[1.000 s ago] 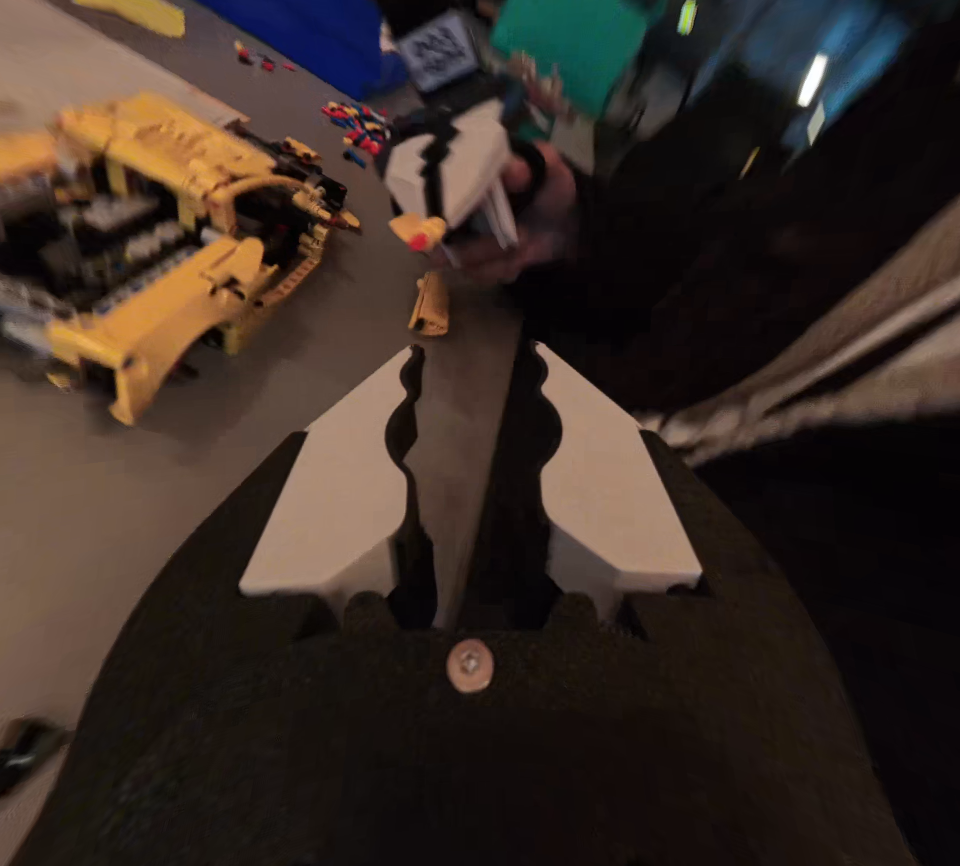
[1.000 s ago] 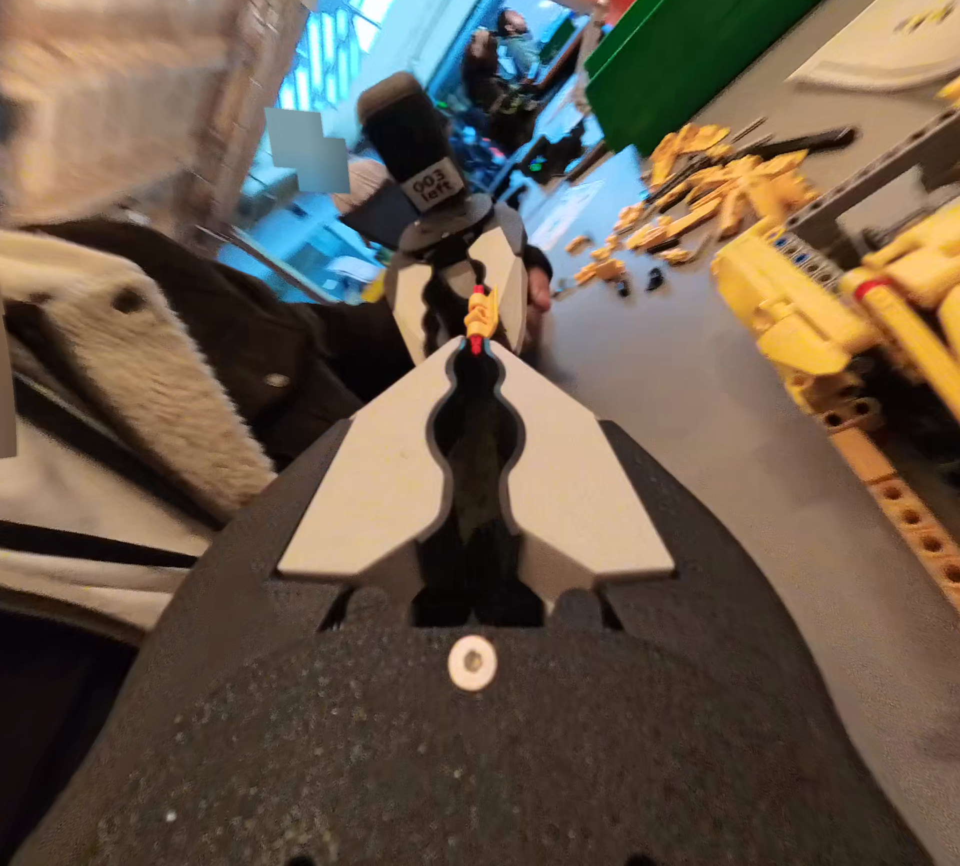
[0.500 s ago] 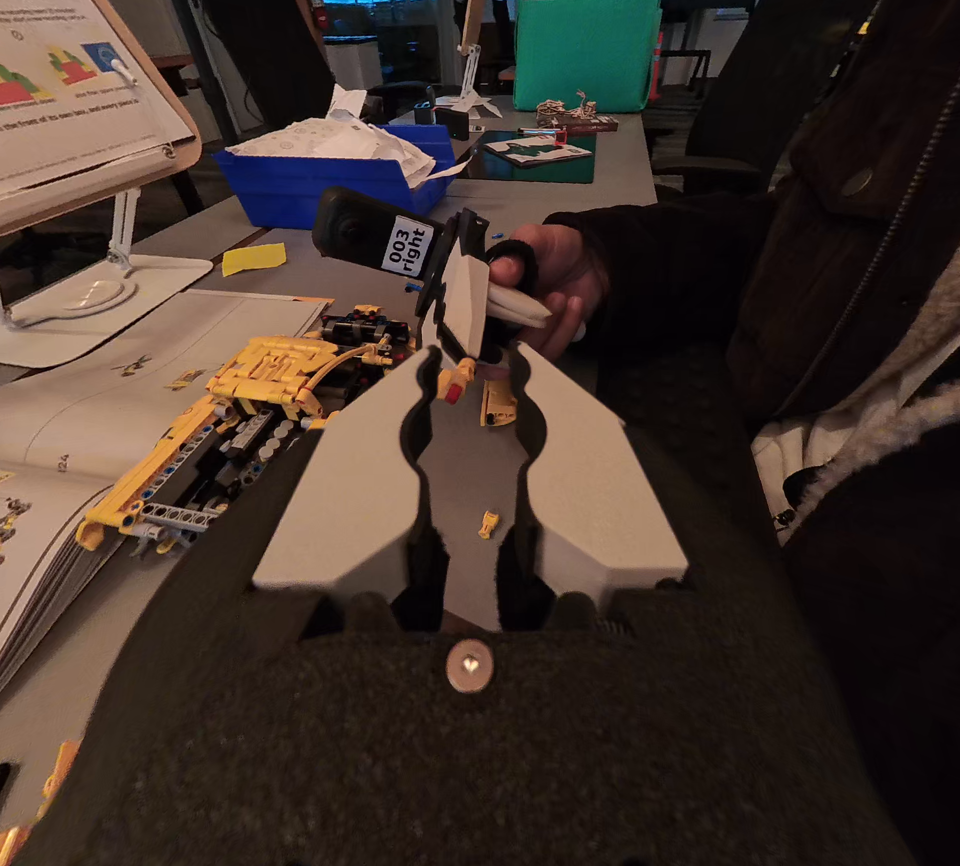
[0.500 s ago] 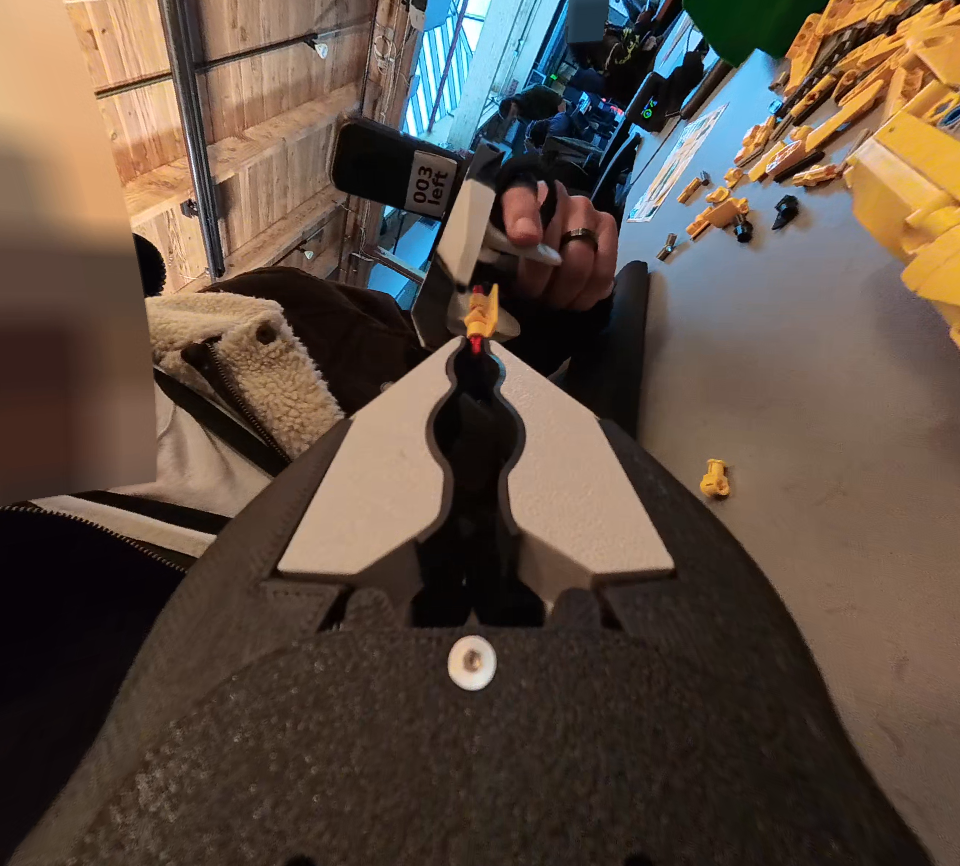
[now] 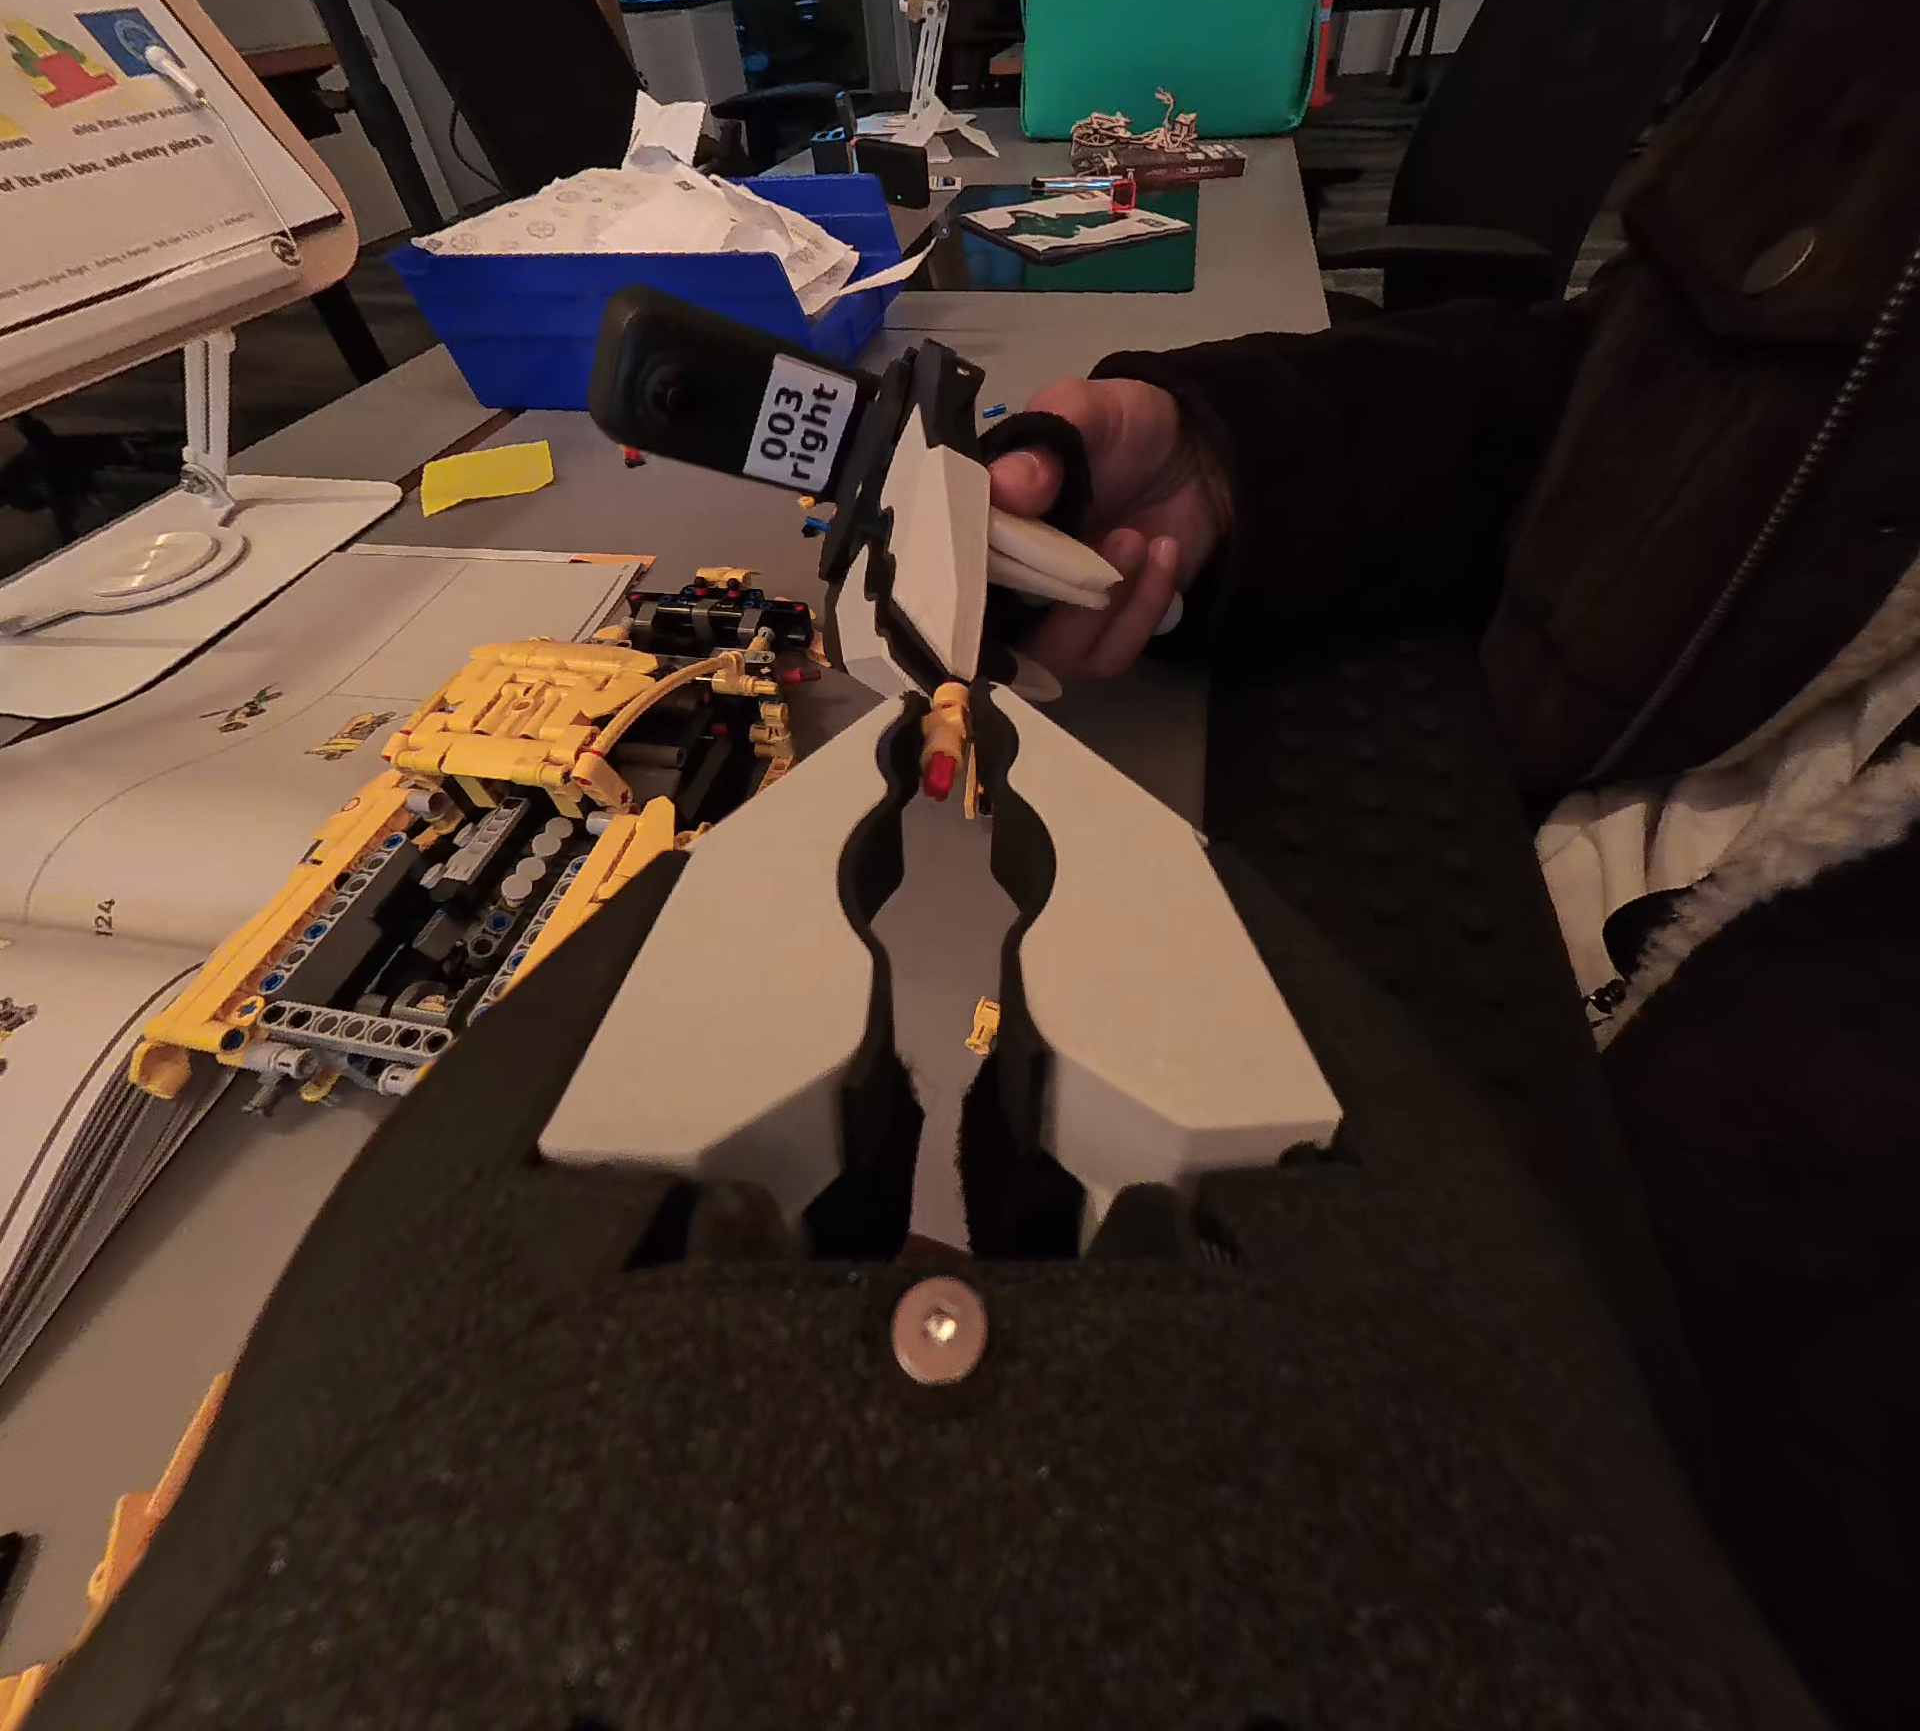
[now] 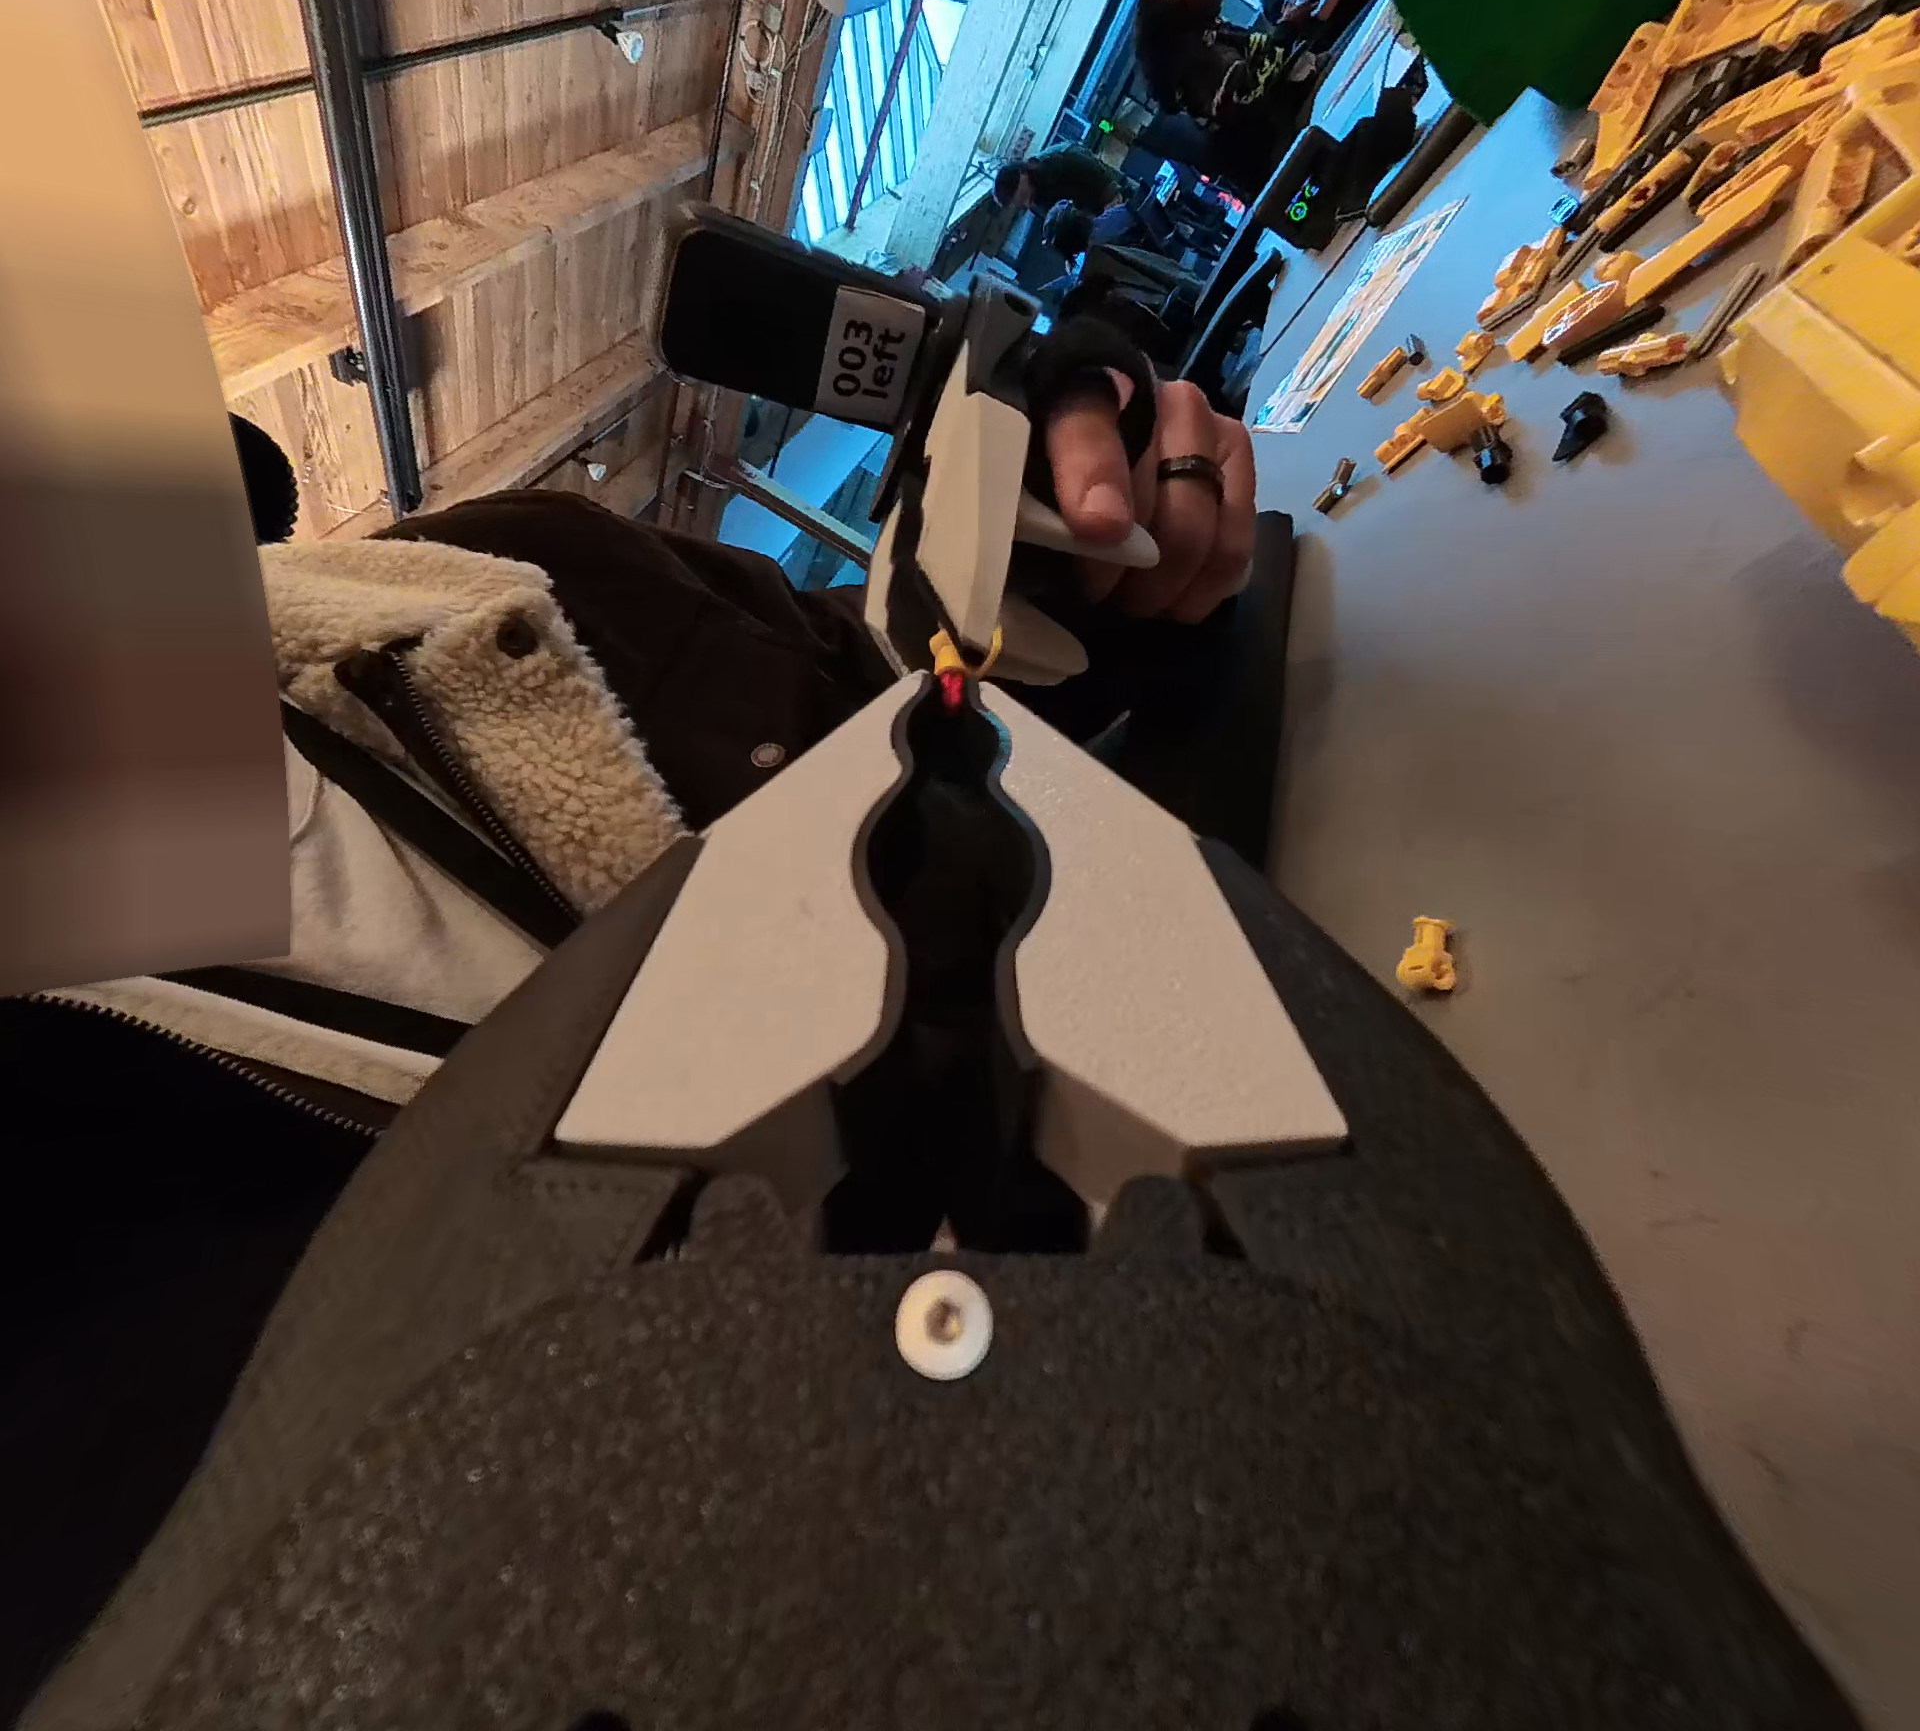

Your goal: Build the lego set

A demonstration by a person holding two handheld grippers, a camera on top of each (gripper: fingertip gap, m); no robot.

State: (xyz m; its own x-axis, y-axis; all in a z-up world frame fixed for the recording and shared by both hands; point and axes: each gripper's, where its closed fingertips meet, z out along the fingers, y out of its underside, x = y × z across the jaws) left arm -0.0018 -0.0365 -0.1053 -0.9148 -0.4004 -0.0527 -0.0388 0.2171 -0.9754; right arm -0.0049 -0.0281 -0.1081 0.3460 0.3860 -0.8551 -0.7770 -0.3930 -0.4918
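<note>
A small yellow Lego connector (image 5: 948, 723) with a red pin (image 5: 935, 772) is held in the air between both grippers. My right gripper (image 6: 948, 699) is shut on its red pin end (image 6: 949, 694); it also shows in the left wrist view (image 5: 951, 684), coming from above. My left gripper (image 5: 940, 731) has its tips closed against the yellow body, and the right wrist view (image 6: 940, 637) shows them on the yellow part (image 6: 943, 647). The half-built yellow Lego vehicle (image 5: 499, 808) lies on the table to the left, and it also shows in the right wrist view (image 6: 1829, 434).
An open instruction book (image 5: 156, 798) lies under and beside the vehicle. A small yellow piece (image 6: 1429, 954) lies loose on the grey table. Several loose yellow parts (image 6: 1714, 71) lie further off. A blue bin (image 5: 582, 310) and a page stand (image 5: 125, 123) stand behind. Only a small space, under 4 cm, lies between the two pairs of fingers.
My left gripper has swung toward the right gripper and its jaws have closed from wide open onto the yellow connector. The right gripper has stayed shut on the piece.
</note>
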